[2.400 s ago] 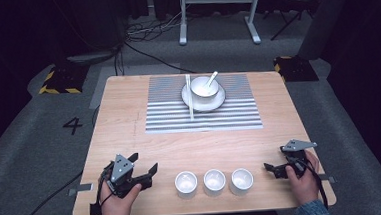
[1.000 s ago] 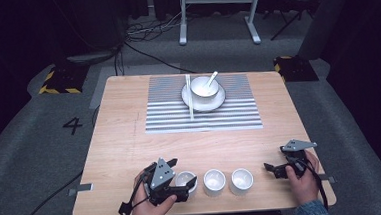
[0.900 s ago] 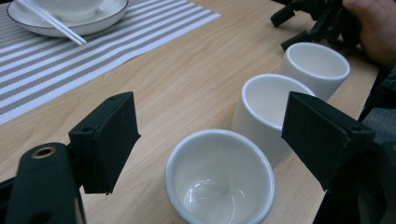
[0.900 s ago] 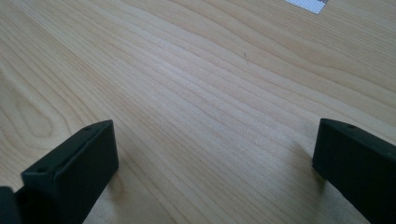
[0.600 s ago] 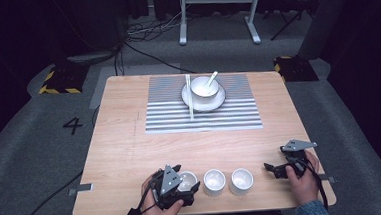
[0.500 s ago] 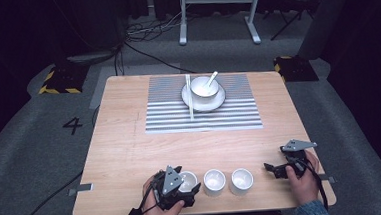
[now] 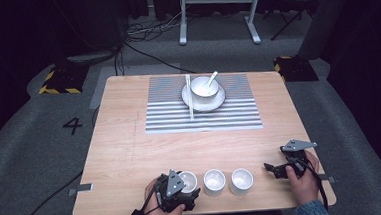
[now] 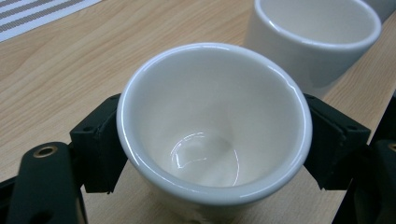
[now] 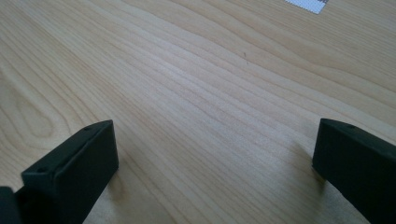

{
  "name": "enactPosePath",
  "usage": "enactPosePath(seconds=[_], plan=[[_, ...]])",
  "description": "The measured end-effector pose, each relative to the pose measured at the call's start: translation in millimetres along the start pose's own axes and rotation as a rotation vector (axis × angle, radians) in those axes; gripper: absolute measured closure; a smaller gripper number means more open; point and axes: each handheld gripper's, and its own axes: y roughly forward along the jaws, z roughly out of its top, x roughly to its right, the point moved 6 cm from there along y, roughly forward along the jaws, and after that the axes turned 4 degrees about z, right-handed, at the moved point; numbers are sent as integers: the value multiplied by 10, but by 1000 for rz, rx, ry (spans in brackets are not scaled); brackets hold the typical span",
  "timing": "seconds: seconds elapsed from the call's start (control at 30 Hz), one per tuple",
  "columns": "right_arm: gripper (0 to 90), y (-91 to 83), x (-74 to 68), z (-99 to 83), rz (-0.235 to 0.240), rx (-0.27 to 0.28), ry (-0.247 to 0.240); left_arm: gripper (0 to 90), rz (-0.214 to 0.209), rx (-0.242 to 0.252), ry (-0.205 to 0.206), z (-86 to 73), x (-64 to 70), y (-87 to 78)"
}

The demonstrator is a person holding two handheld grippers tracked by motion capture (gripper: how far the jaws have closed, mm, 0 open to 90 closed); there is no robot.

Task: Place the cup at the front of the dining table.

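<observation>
Cup (image 8: 212, 126) at table (image 7: 131, 156) front edge sat clamped in left gripper (image 7: 179, 191), not lifted; right gripper (image 7: 282, 169) wide, idle.

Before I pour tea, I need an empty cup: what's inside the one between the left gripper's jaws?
The cup looks empty: bare glazed white inside, down to the bottom. Its underside is hidden.

A wooden counter (image 7: 130, 141) stands on grey carpet (image 7: 31, 162) marked with a black "4" (image 7: 72, 126). A striped mat (image 7: 201, 112) lies toward its far side, bearing a plate (image 7: 203, 100) with a bowl (image 7: 205, 86) and spoon (image 7: 211, 78) on it, chopsticks (image 7: 189, 95) just beside. Past the counter, cables (image 7: 149, 32) trail across the floor by a white stand (image 7: 217, 10), and two yellow-and-black blocks (image 7: 56, 81) flank the far corners.
</observation>
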Motion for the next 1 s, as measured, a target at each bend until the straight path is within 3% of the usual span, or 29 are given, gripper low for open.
enactPosePath(seconds=[0.17, 0.6, 1.0], plan=[[3, 0, 0, 0, 0, 0, 0, 260, 17, -19, 0, -23, -3, 20], [3, 0, 0, 0, 0, 0, 0, 263, 13, -34, 5, -10, -17, 14], [3, 0, 1, 0, 0, 0, 0, 263, -25, -57, -29, 68, 3, -104]])
